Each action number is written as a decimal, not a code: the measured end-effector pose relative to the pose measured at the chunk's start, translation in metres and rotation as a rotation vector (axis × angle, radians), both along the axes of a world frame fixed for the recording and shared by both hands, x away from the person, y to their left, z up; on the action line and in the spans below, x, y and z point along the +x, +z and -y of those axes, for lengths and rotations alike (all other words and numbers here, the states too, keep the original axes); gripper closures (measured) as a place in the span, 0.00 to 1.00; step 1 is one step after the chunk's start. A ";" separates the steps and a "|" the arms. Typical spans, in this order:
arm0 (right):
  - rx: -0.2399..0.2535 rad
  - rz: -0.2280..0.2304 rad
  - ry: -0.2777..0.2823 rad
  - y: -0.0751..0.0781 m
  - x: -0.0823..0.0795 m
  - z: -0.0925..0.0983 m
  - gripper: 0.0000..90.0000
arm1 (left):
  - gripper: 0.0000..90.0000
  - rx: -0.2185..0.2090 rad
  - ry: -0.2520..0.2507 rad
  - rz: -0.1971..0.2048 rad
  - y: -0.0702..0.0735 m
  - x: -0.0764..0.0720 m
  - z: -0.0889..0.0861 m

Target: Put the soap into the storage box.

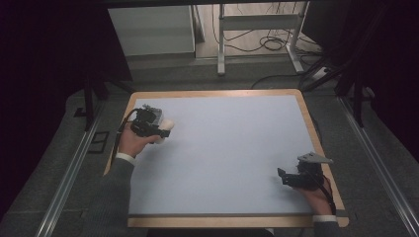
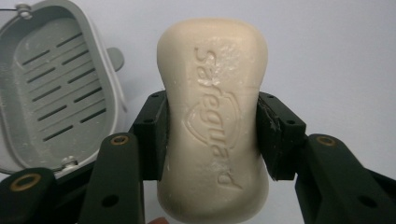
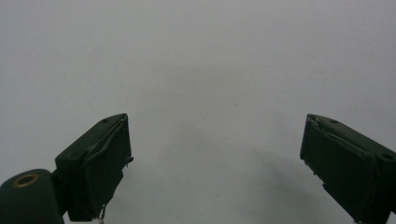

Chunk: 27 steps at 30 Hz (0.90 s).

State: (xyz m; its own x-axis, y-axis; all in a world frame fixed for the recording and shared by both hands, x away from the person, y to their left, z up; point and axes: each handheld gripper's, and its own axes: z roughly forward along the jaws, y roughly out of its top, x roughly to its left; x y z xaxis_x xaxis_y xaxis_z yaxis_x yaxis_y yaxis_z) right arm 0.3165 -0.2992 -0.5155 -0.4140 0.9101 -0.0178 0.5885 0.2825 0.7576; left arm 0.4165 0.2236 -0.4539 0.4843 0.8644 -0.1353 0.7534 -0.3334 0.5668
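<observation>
The jaws of the left gripper are clamped on the narrowed waist of a cream-coloured, embossed oval bar of soap, one pad on each long side, so the bar's long axis runs straight out along the jaws, away from the hand. Just beside it in the left gripper view lies the open grey plastic soap dish, its slotted drain floor bare, its long axis roughly parallel to the bar's; dish and bar are close but apart. Any setting-down would, by my judgement, turn on a short sideways shift toward that dish with little turning of the wrist. In the high view the left gripper sits at the far left of the pale blue worktop, the soap showing as a pale lump at its tip. The right gripper rests well apart at the near right, its jaws standing wide over bare worktop, holding nothing; the left hand is clearly the nearer one.
</observation>
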 end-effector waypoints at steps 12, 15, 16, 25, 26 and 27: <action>0.001 -0.008 -0.005 -0.001 0.000 0.001 0.10 | 0.55 0.023 0.027 -0.003 0.002 0.012 -0.008; 0.003 -0.009 -0.007 0.000 0.000 0.002 0.10 | 0.55 0.001 0.034 -0.001 0.003 0.014 -0.011; 0.004 -0.008 -0.008 0.000 0.000 0.002 0.10 | 0.55 -0.005 0.037 -0.006 0.003 0.016 -0.012; 0.002 -0.012 -0.008 -0.001 0.001 0.002 0.10 | 0.55 0.025 0.089 -0.002 0.005 0.028 -0.023; 0.002 -0.011 -0.008 -0.001 0.001 0.002 0.10 | 0.55 0.020 0.097 -0.001 0.005 0.029 -0.024; 0.000 -0.011 -0.008 -0.001 0.001 0.002 0.10 | 0.55 0.016 0.104 0.001 0.005 0.030 -0.026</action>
